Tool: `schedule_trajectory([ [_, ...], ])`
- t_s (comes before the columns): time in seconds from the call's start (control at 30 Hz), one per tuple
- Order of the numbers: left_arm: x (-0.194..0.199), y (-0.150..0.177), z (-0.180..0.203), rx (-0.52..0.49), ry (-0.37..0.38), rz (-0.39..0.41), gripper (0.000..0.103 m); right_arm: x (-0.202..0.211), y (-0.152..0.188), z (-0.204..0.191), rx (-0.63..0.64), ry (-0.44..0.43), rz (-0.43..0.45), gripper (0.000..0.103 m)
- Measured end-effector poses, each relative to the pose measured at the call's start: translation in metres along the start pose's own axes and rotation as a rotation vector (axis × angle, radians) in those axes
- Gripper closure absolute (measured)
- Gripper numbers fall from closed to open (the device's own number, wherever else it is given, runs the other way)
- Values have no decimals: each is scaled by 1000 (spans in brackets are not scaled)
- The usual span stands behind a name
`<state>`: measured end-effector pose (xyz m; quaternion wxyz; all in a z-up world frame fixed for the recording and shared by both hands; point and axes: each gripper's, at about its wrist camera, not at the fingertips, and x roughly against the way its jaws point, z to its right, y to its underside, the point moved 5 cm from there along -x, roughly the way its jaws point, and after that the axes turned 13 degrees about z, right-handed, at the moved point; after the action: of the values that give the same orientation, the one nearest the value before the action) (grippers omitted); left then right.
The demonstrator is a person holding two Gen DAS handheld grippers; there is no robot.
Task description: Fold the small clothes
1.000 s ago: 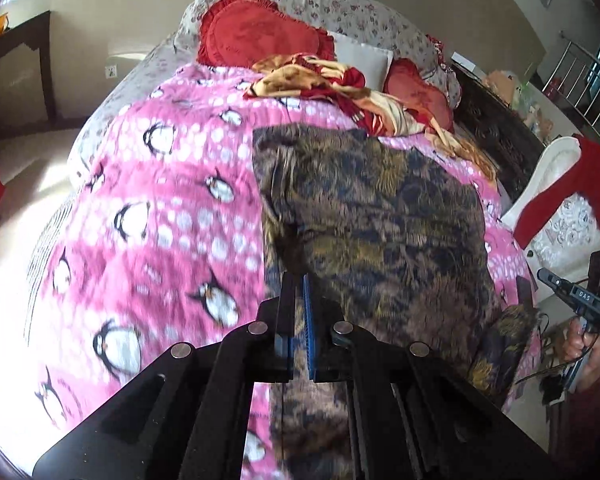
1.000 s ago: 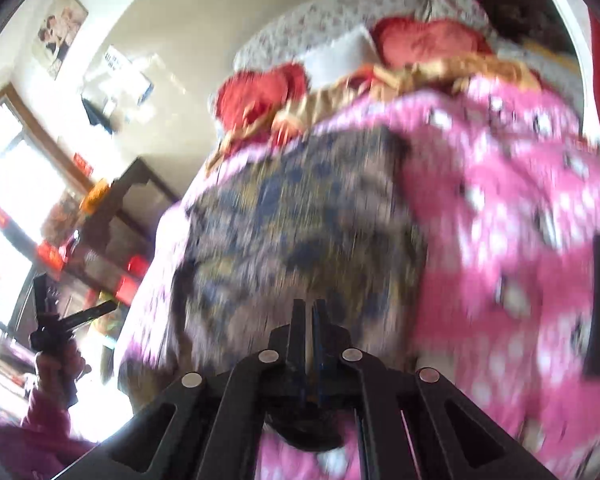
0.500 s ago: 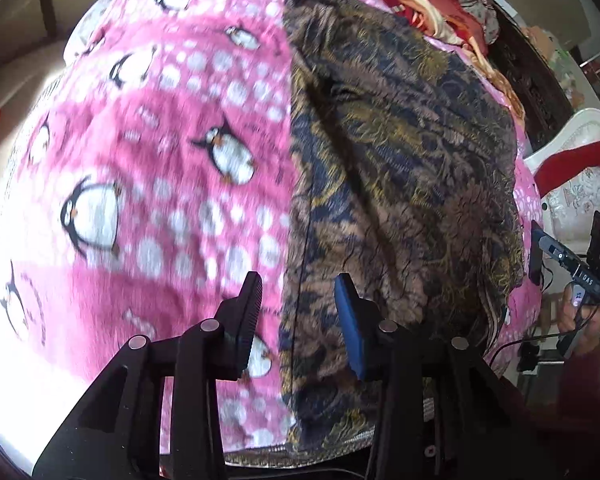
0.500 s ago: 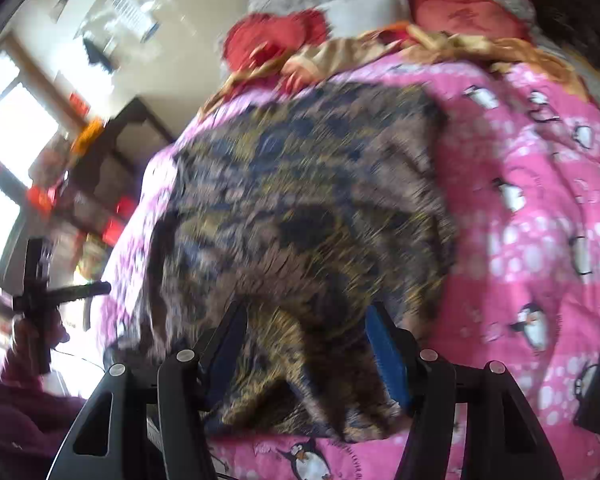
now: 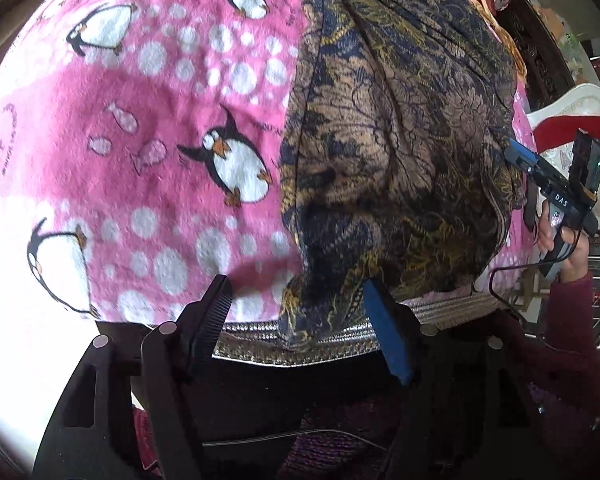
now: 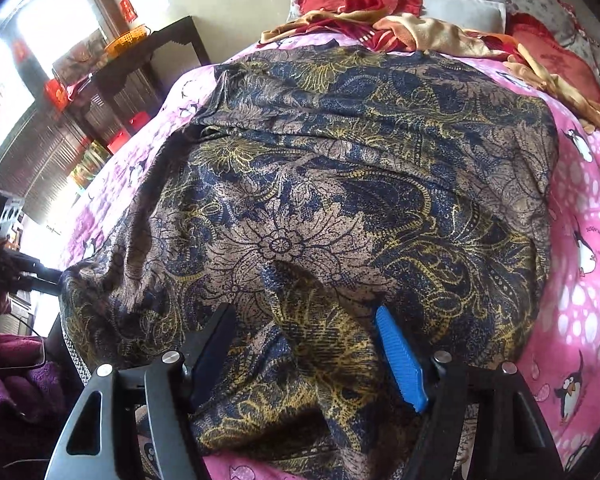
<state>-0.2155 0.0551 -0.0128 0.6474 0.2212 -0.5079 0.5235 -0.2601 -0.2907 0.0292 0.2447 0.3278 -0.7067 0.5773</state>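
Both jaws opened since earlier; silky paisley garment [image 6: 320, 200] on fleecy blanket [image 5: 160, 120]

Both claws (formerly shut) now opening, lower.

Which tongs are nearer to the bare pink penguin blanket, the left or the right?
Left. The left tongs straddle the patterned garment's edge, one finger over the penguin blanket. The right tongs, opening, are over the garment's middle.
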Motion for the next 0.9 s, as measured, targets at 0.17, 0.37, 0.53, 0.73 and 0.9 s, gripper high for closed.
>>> schedule_trajectory([
  [0.17, -12, 6, 13, -73, 8, -11, 34, -5, 2, -7, 11, 8, 0, 33],
  [0.37, -19, -1, 36, -194, 37, -20, 97, -15, 8, -6, 23, 33, -11, 80],
  [0.53, 23, -55, 45, -145, 128, 179, 98, 3, 0, 8, -43, 51, 63, 93],
  [0.73, 50, -155, 56, -105, 176, 377, 98, 53, -51, 58, -211, 113, 273, 94],
  [0.9, 38, -246, 62, -48, 235, 442, 98, 60, -101, 101, -273, 210, 392, 94],
])
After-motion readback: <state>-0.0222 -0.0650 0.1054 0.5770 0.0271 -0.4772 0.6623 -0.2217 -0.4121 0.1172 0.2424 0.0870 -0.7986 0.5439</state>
